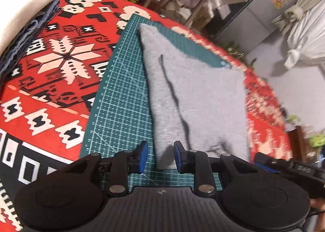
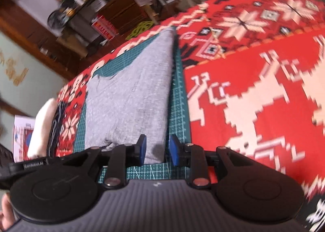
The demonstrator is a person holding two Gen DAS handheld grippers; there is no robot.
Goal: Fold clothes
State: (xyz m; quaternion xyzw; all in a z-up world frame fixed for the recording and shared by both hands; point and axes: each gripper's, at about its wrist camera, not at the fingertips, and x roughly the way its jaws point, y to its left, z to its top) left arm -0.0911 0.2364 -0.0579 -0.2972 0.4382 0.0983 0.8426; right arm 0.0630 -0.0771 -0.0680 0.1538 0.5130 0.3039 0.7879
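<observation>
A folded grey garment [image 1: 195, 98] lies flat on a green cutting mat [image 1: 121, 100], with a dark crease running down its length. My left gripper [image 1: 160, 157] stands open over the garment's near left corner; the cloth lies between the blue pads without being pinched. In the right wrist view the same garment [image 2: 130, 98] stretches away from me. My right gripper [image 2: 158, 149] is open over its near right corner, the fabric edge lying loose between the pads. The right gripper's body [image 1: 284, 167] shows at the left view's right edge.
A red patterned tablecloth [image 1: 61, 65] covers the table [image 2: 254, 94] around the mat. A stack of folded clothes, white over denim [image 1: 22, 18], sits at the far left, seen again as a folded stack [image 2: 42, 126]. Furniture and clutter stand beyond the table's far edge.
</observation>
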